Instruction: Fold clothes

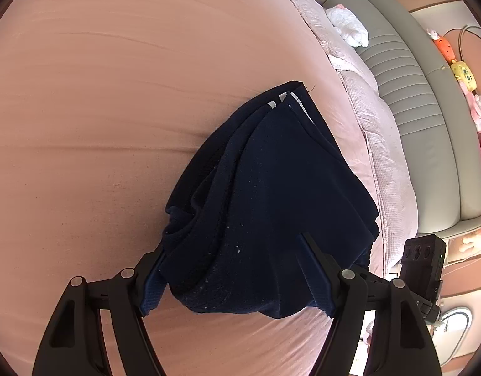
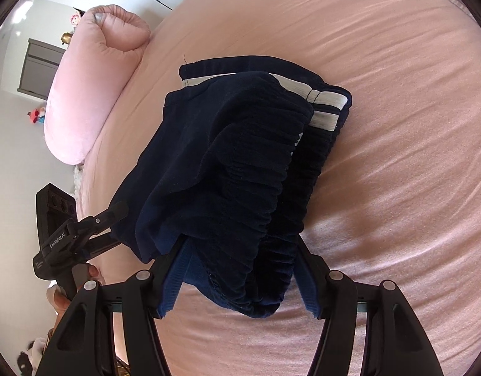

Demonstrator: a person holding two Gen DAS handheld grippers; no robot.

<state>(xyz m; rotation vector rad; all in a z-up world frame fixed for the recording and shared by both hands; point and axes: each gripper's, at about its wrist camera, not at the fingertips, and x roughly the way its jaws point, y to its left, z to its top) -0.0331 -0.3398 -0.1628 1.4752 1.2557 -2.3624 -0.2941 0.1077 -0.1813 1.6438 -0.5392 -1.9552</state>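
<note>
navy shorts [image 2: 237, 169] bunched on pink bed sheet [image 1: 99, 94], left gripper [image 1: 237, 269] fingers apart with loose fabric draped between, right gripper [image 2: 240, 269] fingers apart around gathered waistband, pink pillow [image 2: 93, 87] nearby

A pink bedsheet [image 1: 115, 109] is spreading wide across the bed, creasing softly. A quilted pink blanket [image 1: 381, 144] is lying along its edge, with a white plush toy [image 1: 350, 26] resting against a grey padded headboard [image 1: 406, 94]. Small stuffed toys [image 1: 462, 72] are lining a ledge beyond it. A pink pillow [image 2: 93, 87] is sitting at the sheet's other side, before a white wall [image 2: 18, 144].
</note>
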